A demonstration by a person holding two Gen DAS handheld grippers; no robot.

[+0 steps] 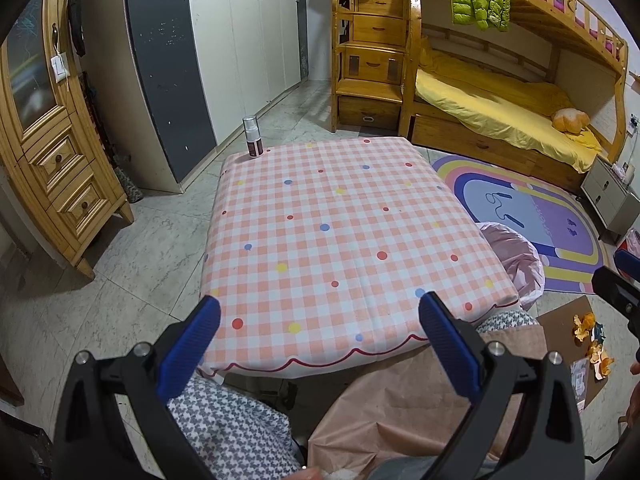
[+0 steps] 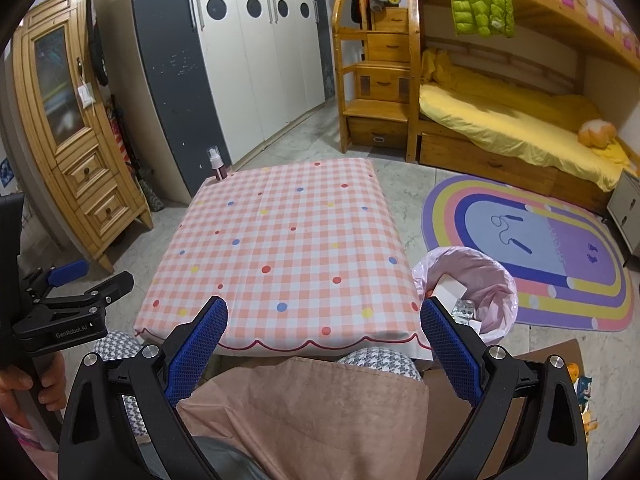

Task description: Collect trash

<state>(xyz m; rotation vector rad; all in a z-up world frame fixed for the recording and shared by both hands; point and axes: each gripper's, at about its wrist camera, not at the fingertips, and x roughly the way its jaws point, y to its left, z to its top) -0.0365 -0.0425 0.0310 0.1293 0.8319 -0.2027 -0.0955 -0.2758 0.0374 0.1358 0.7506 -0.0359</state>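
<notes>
Over the near edge of the checked table (image 1: pixel 340 232), my left gripper (image 1: pixel 320 320) hangs with its 2 blue fingers (image 1: pixel 192 344) spread wide and nothing between them. My right gripper (image 2: pixel 324 328) sits at the same edge, its jaws just as wide apart and holding nothing; its own camera also catches the left gripper at the far left, held in a hand (image 2: pixel 24 384).

The tabletop is bare apart from 1 small spray bottle (image 1: pixel 253 137) standing upright at the far left corner. The trash bin (image 2: pixel 472 292), lined with a pink bag, stands on the floor just beside the table's right edge, and I can see a white box (image 2: pixel 448 292) and some small packets inside it. More trash lies on a sheet of cardboard (image 1: pixel 560 320) on the floor to the right of my lap: orange peels (image 1: pixel 588 332), well apart from both grippers. A rainbow rug (image 2: pixel 560 240) lies beyond the bin.
</notes>
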